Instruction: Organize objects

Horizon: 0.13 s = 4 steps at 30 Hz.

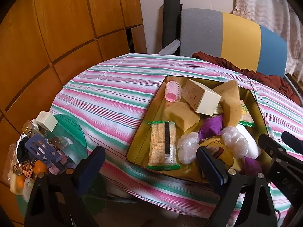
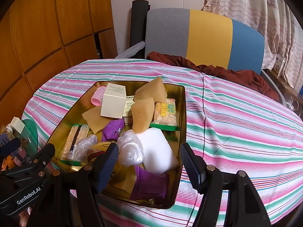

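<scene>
A gold metal tin (image 1: 144,113) (image 2: 181,102) sits on the striped tablecloth. It holds a cream box (image 1: 200,96) (image 2: 113,104), a pink hair roller (image 1: 172,93) (image 2: 97,97), tan sponges (image 2: 144,113), a cracker pack (image 1: 163,144), purple packets (image 2: 149,185), plastic-wrapped balls (image 2: 130,147) and a white foam block (image 2: 159,149). My left gripper (image 1: 151,166) is open and empty over the tin's near left corner. My right gripper (image 2: 149,162) is open and empty just above the tin's near end.
A green glass side table (image 1: 75,132) at the left carries a jar, a small cream box (image 1: 46,121), a purple slotted piece (image 1: 40,148) and other clutter. A grey, yellow and blue chair (image 2: 208,37) with a dark red cloth (image 2: 227,71) stands behind the table.
</scene>
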### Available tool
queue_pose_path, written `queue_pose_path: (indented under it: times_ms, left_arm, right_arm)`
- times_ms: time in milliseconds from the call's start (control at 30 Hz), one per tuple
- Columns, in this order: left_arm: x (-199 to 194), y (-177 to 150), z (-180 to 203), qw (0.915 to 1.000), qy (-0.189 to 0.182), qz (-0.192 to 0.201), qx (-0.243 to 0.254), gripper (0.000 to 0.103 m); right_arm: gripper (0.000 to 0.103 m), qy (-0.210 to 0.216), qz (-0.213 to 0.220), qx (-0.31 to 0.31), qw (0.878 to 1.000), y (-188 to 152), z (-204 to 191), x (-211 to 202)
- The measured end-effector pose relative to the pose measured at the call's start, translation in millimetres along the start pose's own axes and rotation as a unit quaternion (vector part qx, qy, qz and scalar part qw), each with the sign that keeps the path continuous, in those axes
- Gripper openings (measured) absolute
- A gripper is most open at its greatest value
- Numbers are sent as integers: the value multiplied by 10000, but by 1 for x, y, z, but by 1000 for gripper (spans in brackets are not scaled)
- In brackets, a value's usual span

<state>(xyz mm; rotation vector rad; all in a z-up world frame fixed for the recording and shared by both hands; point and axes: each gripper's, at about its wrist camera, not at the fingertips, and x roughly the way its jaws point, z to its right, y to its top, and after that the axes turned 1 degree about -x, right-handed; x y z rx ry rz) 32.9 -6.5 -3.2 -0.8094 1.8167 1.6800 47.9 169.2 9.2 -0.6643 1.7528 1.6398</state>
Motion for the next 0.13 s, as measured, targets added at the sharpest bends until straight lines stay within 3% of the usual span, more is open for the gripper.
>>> queue_pose_path:
  times_ms: [133]
  left_arm:
    - [2,0,0,10000,28,-31,-18,97]
  right_arm:
    - [68,10,-6,30,10000,0,0,1]
